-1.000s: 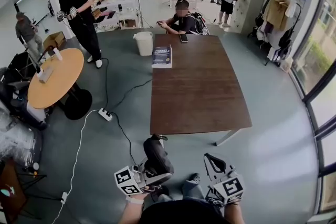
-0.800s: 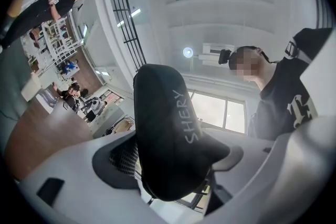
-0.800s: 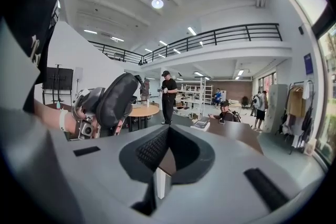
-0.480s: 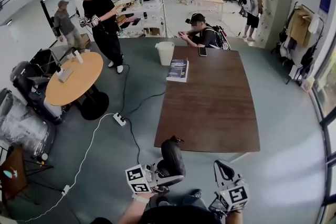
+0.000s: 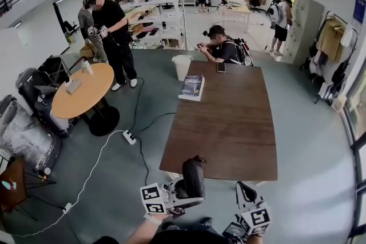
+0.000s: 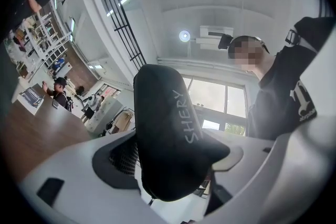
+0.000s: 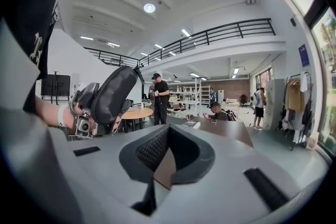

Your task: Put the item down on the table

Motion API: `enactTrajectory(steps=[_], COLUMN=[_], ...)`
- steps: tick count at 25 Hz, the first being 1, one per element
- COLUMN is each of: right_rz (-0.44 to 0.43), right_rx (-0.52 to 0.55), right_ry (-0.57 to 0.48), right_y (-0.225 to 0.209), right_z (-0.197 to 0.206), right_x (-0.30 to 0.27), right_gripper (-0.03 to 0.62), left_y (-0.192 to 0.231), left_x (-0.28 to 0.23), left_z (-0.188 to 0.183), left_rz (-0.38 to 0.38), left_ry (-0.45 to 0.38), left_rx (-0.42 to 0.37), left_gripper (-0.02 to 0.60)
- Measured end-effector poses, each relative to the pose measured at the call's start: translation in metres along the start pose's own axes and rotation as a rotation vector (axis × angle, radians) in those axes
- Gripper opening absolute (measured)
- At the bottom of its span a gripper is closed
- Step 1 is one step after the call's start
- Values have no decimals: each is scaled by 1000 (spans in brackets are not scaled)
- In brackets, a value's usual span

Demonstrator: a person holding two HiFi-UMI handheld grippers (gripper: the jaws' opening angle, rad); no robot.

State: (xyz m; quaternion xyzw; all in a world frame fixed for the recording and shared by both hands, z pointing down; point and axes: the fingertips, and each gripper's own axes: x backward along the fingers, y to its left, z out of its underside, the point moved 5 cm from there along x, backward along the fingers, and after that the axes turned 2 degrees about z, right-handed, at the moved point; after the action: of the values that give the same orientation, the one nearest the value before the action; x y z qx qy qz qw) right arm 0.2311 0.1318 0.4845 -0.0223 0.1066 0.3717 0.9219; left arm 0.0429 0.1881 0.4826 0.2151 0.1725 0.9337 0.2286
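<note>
A black oval zip case stands upright in my left gripper, which is shut on its lower part. In the head view its top overlaps the near edge of the long brown table. The left gripper view shows the case filling the space between the jaws, white lettering on its side. My right gripper hovers to the right of it, below the table's near edge, shut with nothing in it. From the right gripper view the case shows at upper left, and the right gripper points along the table.
On the table's far part lie a blue book and a phone. A seated person is at the far end. A round orange table, a standing person, a floor power strip and cables are left.
The view has moved closer to the brown table. Both grippers and the case have come forward; the case's top now overlaps the table's near edge. The left gripper stays shut on it.
</note>
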Motion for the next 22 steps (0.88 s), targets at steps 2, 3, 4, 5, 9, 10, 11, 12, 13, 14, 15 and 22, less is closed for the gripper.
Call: enactTrajectory(steps=[2, 3, 4, 5, 9, 10, 11, 12, 13, 14, 15, 22], right_rz=[-2, -5, -9, -14, -41, -44, -51, -54, -51, -42, -30, 11], right_rx=[7, 10, 13, 17, 27, 26, 29, 31, 28, 19, 6, -31], right_ry=[-5, -5, -5, -3, 14, 19, 24, 27, 28, 26, 22, 9], right_y=[-8, -12, -15, -18, -25, -27, -29, -31, -33, -35, -37, -48], right_z=[-1, 0, 1, 3, 18, 22, 28, 34, 38, 40, 42, 45], right_x=[0, 1, 2, 3, 10, 12, 15, 18, 21, 24, 27, 41], right_gripper=[-12, -12, -12, -12, -12, -12, -12, -12, -12, -12, -12, -12], left_y=[2, 3, 3, 3, 3, 2, 2, 0, -1, -3, -4, -7], left_x=[-7, -11, -14, -18, -29, -31, -33, -35, -37, -39, -41, -52], left_z=[4, 7, 9, 10, 17, 20, 22, 25, 28, 29, 30, 37], left_rz=[-6, -8, -10, -12, -18, -18, -17, -14, -11, -7, -3, 7], left_ry=[0, 3, 7, 9, 8, 11, 15, 21, 27, 31, 34, 33], left_rx=[3, 1, -2, -5, -2, -1, -2, -4, -5, -5, -5, -1], left_gripper=[365, 365, 365, 365, 365, 365, 365, 365, 365, 365, 365, 365])
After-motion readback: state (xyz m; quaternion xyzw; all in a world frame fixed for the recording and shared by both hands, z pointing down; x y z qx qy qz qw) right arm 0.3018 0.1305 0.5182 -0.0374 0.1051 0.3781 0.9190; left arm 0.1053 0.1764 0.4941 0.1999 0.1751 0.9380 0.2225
